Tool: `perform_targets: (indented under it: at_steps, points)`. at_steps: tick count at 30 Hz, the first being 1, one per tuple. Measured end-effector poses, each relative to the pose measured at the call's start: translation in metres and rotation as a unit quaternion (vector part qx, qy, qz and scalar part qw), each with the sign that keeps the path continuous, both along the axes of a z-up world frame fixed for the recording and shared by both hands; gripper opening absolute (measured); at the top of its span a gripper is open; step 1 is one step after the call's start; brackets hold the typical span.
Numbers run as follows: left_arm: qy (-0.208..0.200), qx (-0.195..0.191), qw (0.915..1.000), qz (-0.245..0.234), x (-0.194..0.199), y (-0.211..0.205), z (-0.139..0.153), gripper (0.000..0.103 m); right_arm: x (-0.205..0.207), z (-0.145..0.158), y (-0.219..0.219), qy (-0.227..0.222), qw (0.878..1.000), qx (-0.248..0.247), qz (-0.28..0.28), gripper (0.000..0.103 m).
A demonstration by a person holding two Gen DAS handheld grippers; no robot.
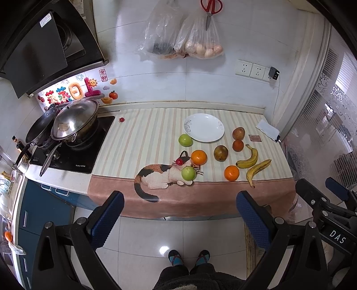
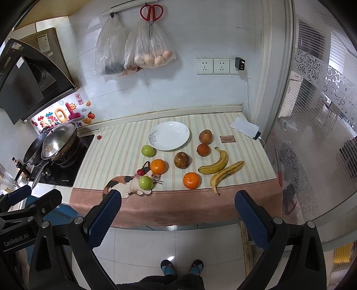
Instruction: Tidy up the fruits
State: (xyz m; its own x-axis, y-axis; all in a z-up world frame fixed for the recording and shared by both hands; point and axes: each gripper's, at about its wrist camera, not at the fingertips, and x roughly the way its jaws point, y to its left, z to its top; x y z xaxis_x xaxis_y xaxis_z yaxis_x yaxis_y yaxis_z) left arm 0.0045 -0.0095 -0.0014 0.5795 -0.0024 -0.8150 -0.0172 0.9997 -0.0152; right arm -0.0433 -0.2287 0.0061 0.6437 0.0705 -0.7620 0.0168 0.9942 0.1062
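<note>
A white plate [image 1: 204, 127] [image 2: 169, 136] lies empty at the back of the striped cloth. Around it lie loose fruits: two green apples [image 1: 185, 140] [image 1: 188, 173], two oranges [image 1: 199, 157] [image 1: 231, 173], a brown pear [image 1: 221, 153], a reddish pear [image 1: 238, 133], a dark tangerine [image 1: 238, 145] and two bananas [image 1: 249, 159] [image 1: 257, 170]. My left gripper [image 1: 179, 219] is open and empty, held off the counter's front edge above the floor. My right gripper [image 2: 177, 219] is open and empty too, beside it; it also shows in the left wrist view [image 1: 330, 200].
A stove with a lidded wok [image 1: 74, 121] and pans stands left of the cloth. A phone under a paper [image 1: 267, 129] and a small card [image 1: 254, 138] lie at the back right. Bags and red scissors [image 1: 210, 9] hang on the wall. A glass partition stands at the right.
</note>
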Motion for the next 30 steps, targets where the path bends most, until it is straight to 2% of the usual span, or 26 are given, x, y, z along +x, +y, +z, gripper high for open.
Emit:
perform_targets:
  at_steps: [30]
  points:
    - [-0.003,-0.001,1.0000,-0.001,-0.003,0.006,0.007,0.103,-0.005,0.005,0.012,-0.006,1.000,0.006,0.005,0.103]
